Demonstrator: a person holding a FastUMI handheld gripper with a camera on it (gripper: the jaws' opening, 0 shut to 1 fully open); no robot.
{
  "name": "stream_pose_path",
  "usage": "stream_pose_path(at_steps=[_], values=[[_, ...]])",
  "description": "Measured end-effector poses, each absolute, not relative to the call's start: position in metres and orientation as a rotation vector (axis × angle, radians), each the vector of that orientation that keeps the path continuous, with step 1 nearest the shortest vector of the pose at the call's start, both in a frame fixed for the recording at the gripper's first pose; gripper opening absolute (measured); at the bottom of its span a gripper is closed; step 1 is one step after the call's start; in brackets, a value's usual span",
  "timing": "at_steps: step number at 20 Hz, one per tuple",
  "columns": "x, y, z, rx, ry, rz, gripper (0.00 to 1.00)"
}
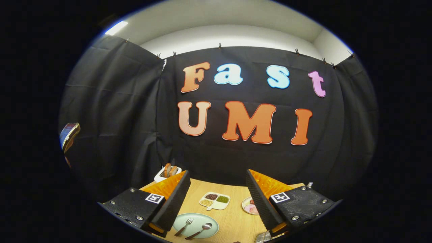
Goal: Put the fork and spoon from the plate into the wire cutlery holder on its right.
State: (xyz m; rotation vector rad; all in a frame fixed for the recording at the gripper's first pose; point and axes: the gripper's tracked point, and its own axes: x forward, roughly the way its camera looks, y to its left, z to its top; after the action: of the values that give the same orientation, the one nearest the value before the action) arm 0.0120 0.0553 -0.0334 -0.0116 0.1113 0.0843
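Table (233, 219) sat low under the gripper (216, 216), which was held high and roughly level, aimed at the booth wall, its 2 fingers spread wide with nothing between them. Plate (195, 225) lay just ahead of the left finger (172, 202), holder (265, 237) under the right finger's tip. Fork (184, 226) and spoon (199, 231) lay side by side on the plate, handles toward the gripper, so I'd judge a pitch-down came next.

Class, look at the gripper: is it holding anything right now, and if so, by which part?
Nothing is held. The gripper has its jaws wide apart, above the table; the fork and spoon lie on the plate between the fingers.
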Motion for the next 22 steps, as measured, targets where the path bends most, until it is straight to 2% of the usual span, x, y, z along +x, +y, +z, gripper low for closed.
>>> stream_pose_path(at_steps=[7, 13, 16, 22], values=[[0.026, 0.084, -0.118, 0.015, 0.428, 0.121, 0.99], [0.005, 0.097, -0.244, -0.063, 0.926, 0.135, 0.95], [-0.006, 0.117, -0.292, -0.018, 1.103, 0.176, 0.9], [-0.012, 0.124, -0.356, -0.027, 1.321, 0.135, 0.73]])
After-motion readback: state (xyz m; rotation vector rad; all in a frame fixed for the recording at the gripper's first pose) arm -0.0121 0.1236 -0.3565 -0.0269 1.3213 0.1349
